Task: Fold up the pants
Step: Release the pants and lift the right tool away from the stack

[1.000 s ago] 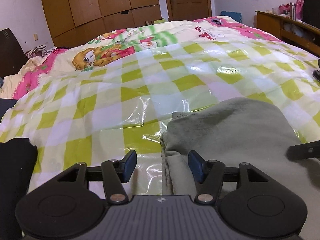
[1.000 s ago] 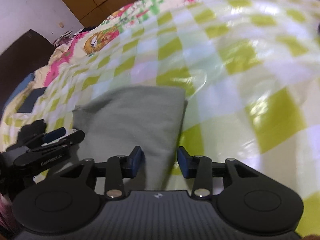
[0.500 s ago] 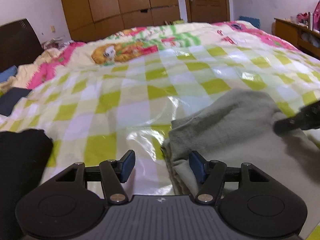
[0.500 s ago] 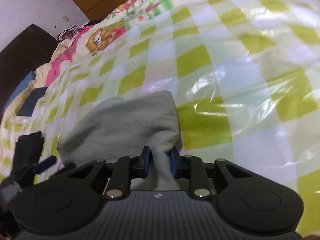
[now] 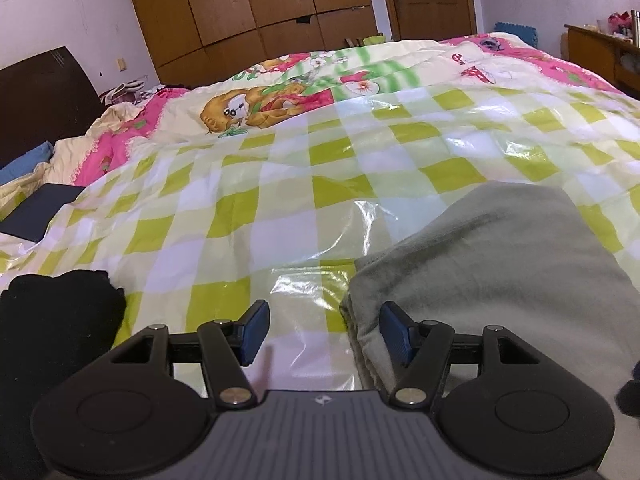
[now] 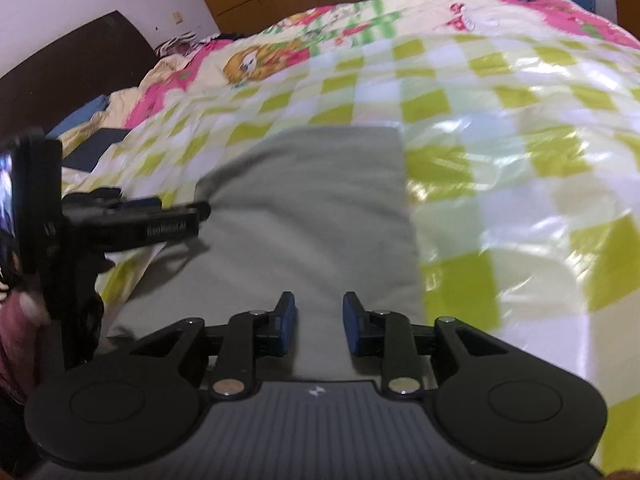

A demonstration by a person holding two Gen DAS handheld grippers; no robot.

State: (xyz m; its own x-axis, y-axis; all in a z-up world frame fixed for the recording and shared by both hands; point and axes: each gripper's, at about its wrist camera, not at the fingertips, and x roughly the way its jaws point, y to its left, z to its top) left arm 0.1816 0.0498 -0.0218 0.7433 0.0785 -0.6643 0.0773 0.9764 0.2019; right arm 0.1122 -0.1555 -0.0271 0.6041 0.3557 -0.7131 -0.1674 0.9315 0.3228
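Left gripper [image 5: 322, 334]: jaws spread wide, nothing between them; the blue pads [image 5: 253, 332] hang over the shiny sheet, and the right-hand pad sits at the left edge of the folded cloth.

Right gripper [image 6: 319, 322]: jaws apart with a moderate gap, holding nothing (grey cloth shows plainly between the blue pads [image 6: 287, 322]); it hovers over the near end of the pants.

Grey pants [image 6: 316, 216]: folded into a compact rectangle lying flat on the bed; in the right wrist view they run from 6 o'clock up toward 12, with a square far corner. In the left wrist view they fill the 3 to 5 o'clock area, stacked layers showing along the left edge.

Checked plastic sheet [image 5: 280, 208]: green and white squares, glossy, under the pants.

Cartoon quilt [image 5: 280, 96]: pink and cream, at 12 o'clock beyond the sheet.

Black garment [image 5: 60, 320]: bunched at 8 o'clock in the left view, well apart from the pants.

Wooden wardrobe [image 5: 248, 12]: against the far wall at 12 o'clock.

Dark headboard [image 6: 72, 72]: at 10 o'clock.
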